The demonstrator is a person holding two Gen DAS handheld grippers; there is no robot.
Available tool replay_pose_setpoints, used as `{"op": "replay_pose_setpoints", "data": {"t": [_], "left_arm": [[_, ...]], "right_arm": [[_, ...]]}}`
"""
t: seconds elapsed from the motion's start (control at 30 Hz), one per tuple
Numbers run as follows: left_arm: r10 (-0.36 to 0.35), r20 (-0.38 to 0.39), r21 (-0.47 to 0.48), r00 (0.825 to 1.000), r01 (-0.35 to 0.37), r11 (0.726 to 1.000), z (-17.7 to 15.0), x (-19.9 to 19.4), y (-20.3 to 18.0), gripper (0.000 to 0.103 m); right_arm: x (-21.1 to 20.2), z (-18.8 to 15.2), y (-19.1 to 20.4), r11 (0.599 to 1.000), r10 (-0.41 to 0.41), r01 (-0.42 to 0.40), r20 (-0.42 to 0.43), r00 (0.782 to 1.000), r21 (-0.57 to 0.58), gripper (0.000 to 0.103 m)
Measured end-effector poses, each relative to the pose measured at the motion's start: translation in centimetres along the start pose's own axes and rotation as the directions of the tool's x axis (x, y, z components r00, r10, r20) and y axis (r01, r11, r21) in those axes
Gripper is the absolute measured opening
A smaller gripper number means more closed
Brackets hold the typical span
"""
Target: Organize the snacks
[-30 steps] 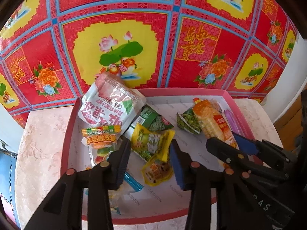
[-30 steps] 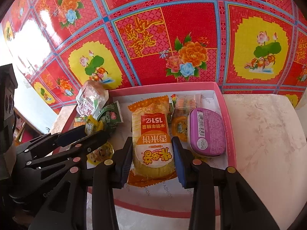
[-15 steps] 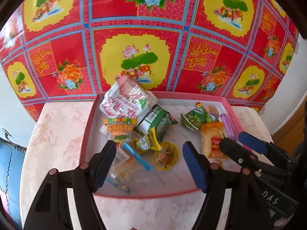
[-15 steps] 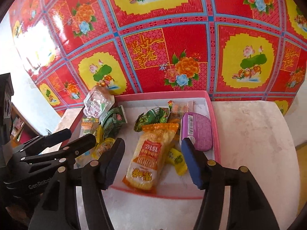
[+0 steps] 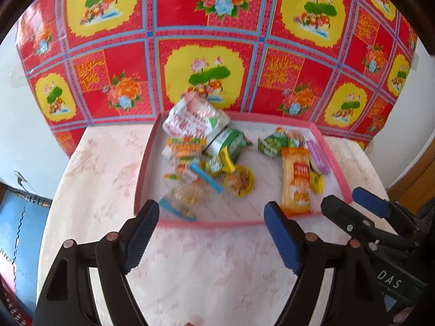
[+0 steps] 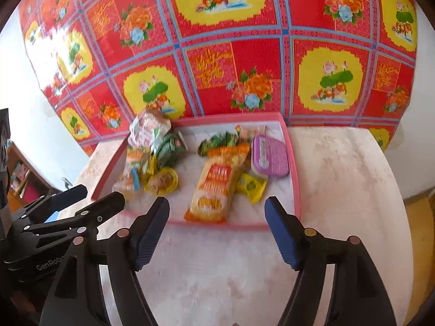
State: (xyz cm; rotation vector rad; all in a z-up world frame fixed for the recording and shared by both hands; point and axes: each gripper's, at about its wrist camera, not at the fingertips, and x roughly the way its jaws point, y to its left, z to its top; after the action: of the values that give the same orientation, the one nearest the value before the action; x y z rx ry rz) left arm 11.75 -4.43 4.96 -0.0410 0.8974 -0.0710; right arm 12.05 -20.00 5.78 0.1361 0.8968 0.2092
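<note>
Both views are motion-blurred, so printed text on the wrappers cannot be read and several small packets in the left-hand cluster cannot be told apart.

The shallow pink-rimmed cardboard tray (image 5: pixel 335 163) (image 6: pixel 295 190) rests on the pale marble-patterned table (image 5: pixel 103 168) (image 6: pixel 339 190), its far edge against the red and yellow floral oilcloth backdrop (image 5: pixel 212 27) (image 6: pixel 231 40). All snacks lie inside the tray.

- White and pink puffed bag (image 5: pixel 194 118) (image 6: pixel 148 129): far left corner of the tray, leaning over the rim.
- Green foil packets (image 5: pixel 231 141) (image 6: pixel 170 146): just beside that bag; their lower parts are hidden by neighbouring wrappers.
- Round yellow jelly cup (image 5: pixel 239 180) (image 6: pixel 161 180): tray centre.
- Clear bag with a blue strip (image 5: pixel 187 195): near left edge of the tray, outline smeared.
- Long orange and yellow rice-cracker packet (image 5: pixel 295 180) (image 6: pixel 216 182): right half of the tray, reaching the near rim.
- Purple oval lidded tin (image 5: pixel 316 156) (image 6: pixel 269 157): against the right wall of the tray.
- Small yellow sachet (image 5: pixel 316 182) (image 6: pixel 251 186): between the cracker packet and the tin, partly covered in the left wrist view.

The left gripper (image 5: pixel 212 231) and the right gripper (image 6: pixel 217 226) hang over the table on the near side of the tray. The jaws of both are spread and opening, with nothing between them.
</note>
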Motion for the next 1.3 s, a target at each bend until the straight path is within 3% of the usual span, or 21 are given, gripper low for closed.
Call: {"op": "replay_pose_setpoints", "data": {"t": [0.3,0.7,1.07,1.3], "left_arm": [[0.015,-0.078,-0.007,0.997,-0.015,1.0,-3.7,1.3,0.1,0.083],[0.013,-0.146,-0.011,0.989,-0.015,1.0,-4.9,3.0,0.1,0.083],[0.068,-0.139,0.026,0.988,-0.065,0.998,-5.1,3.3,-0.3,0.083],[0.065,-0.139,0.019,0.988,-0.063,0.998,-5.0,3.3,-0.2,0.083]], "right_arm": [[0.7,-3.5,0.4,1.0,-0.029,0.029,-0.068,0.997,-0.011,0.074],[2.4,-5.3,-0.6,0.995,-0.097,0.101,-0.142,0.985,0.02,0.074],[2.7,-5.8,0.0,0.989,-0.148,0.146,-0.125,0.981,-0.021,0.074],[2.8,-5.9,0.2,0.987,-0.162,0.158,-0.123,0.979,-0.043,0.074]]}}
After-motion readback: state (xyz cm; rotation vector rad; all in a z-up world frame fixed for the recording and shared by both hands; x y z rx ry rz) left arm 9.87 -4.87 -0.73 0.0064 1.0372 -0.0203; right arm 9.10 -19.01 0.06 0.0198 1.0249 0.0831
